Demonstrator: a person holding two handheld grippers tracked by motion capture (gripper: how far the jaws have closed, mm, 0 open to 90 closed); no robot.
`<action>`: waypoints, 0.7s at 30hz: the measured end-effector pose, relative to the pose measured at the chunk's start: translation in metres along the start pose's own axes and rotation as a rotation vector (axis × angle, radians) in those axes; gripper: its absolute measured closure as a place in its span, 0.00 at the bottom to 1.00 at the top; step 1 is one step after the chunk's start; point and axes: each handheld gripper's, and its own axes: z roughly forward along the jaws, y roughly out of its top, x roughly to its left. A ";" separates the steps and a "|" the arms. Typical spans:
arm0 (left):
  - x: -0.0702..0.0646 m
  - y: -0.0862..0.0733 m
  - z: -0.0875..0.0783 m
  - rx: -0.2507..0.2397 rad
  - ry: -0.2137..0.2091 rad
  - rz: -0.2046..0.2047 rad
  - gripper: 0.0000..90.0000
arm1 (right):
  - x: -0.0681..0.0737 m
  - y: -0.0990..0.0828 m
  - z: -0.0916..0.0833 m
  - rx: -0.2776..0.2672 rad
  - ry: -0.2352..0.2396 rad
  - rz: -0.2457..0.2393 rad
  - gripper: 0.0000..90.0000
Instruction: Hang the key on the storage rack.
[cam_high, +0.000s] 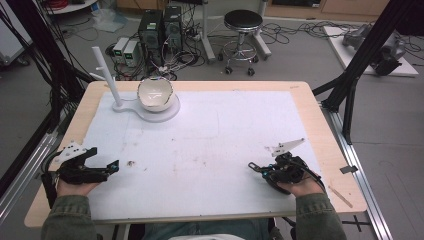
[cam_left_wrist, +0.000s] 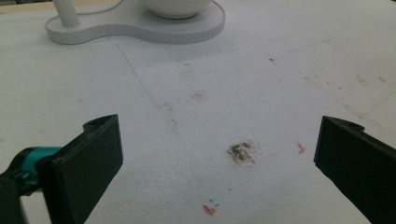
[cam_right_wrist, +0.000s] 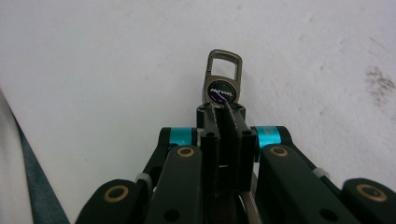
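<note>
While the left gripper (cam_high: 102, 167) rests near the table's left front edge with its jaws spread wide over bare, stained white foam (cam_left_wrist: 210, 116), the right gripper (cam_right_wrist: 223, 109) sits at the right front, jaws pressed together on a small metal keychain clasp (cam_right_wrist: 223, 81) (its loop pokes out past the tips). Far back on the left, a white bowl (cam_high: 155, 93) sits on a white stand (cam_high: 150, 112) with an upright post (cam_high: 105, 75).

bowl (cam_left_wrist: 176, 7): upper part cut off by top edge
keychain clip (cam_right_wrist: 223, 83): lower end hidden between closed jaws; logo lettering unreadable
</note>
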 end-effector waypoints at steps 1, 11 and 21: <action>0.000 0.000 0.000 0.000 -0.001 -0.001 0.02 | 0.000 0.000 0.000 0.000 0.000 0.000 0.94; 0.000 0.000 0.001 0.003 -0.002 0.001 0.02 | 0.004 0.037 -0.002 -0.025 0.072 -0.037 0.94; -0.001 0.000 0.002 0.007 -0.006 0.003 0.02 | 0.008 0.087 0.000 0.004 0.128 -0.089 0.94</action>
